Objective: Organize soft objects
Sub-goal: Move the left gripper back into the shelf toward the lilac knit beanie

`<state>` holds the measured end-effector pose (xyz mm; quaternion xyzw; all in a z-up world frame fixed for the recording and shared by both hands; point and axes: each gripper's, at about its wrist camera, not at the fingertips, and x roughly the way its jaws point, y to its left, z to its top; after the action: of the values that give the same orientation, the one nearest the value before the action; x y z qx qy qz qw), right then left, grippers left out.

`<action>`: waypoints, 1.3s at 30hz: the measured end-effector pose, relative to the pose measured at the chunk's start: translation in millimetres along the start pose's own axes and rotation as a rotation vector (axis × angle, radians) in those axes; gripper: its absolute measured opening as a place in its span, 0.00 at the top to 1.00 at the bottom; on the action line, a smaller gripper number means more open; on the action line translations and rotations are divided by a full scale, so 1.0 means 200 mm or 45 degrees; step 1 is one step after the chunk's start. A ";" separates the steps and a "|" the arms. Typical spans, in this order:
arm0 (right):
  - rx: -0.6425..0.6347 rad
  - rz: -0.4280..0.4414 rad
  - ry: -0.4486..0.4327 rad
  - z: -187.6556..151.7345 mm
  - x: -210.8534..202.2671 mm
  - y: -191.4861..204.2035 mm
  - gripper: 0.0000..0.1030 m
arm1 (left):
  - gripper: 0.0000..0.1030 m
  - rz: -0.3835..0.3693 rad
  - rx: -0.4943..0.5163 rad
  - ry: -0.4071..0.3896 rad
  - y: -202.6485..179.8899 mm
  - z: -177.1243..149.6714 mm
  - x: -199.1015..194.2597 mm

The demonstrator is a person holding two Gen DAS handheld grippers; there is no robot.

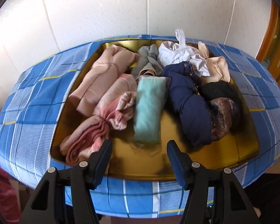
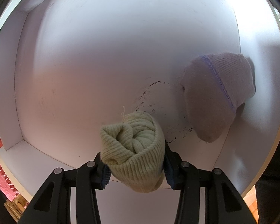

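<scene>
In the left wrist view my left gripper (image 1: 138, 149) stands open over the near edge of a gold tray (image 1: 140, 166), nothing between its fingers. The tray holds rolled soft items: a pink and white bundle (image 1: 102, 121), a pale pink roll (image 1: 100, 78), a mint green roll (image 1: 148, 110), a grey roll (image 1: 147, 59), a navy roll (image 1: 188, 102), a black and brown one (image 1: 224, 108) and white cloth (image 1: 179, 54). In the right wrist view my right gripper (image 2: 135, 160) is shut on a rolled cream knit sock (image 2: 134, 149), above a white drawer (image 2: 102, 65). A lavender-grey sock roll (image 2: 216, 95) lies inside at the right.
The tray rests on a surface covered by a blue checked cloth (image 1: 31, 100), with a white wall (image 1: 102, 9) behind and a wooden frame (image 1: 276, 43) at the far right. The drawer floor has dark specks (image 2: 151, 95). Red material (image 2: 0, 171) shows at the lower left.
</scene>
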<state>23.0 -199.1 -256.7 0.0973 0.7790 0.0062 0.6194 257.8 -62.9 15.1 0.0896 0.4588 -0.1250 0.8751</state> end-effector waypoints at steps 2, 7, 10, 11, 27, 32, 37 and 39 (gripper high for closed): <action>-0.009 -0.006 -0.002 -0.01 0.01 0.01 0.55 | 0.40 0.018 0.022 -0.032 -0.01 -0.02 -0.04; -0.020 -0.016 -0.003 -0.02 0.02 0.04 0.56 | 0.40 0.016 0.018 -0.106 0.01 -0.10 -0.17; -0.026 -0.021 -0.002 -0.03 0.02 0.06 0.56 | 0.40 0.027 0.052 -0.168 -0.01 -0.14 -0.23; -0.027 -0.023 -0.001 -0.03 0.02 0.07 0.56 | 0.40 0.035 0.067 -0.180 -0.01 -0.16 -0.25; -0.002 -0.015 0.003 -0.01 0.01 0.08 0.57 | 0.40 -0.076 0.086 0.154 -0.17 -0.73 0.10; 0.018 0.035 -0.019 -0.01 -0.04 0.07 0.57 | 0.40 -0.098 0.053 0.455 -0.19 -0.93 0.45; 0.006 0.016 -0.009 -0.02 -0.06 0.07 0.57 | 0.40 -0.100 0.019 0.593 -0.21 -1.02 0.66; -0.008 0.002 -0.018 -0.02 -0.10 0.07 0.57 | 0.40 -0.115 -0.004 0.630 -0.21 -1.05 0.72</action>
<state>24.4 -188.7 -234.3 0.0960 0.7746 0.0087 0.6251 160.6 -66.5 -224.4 0.0958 0.6628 -0.1374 0.7299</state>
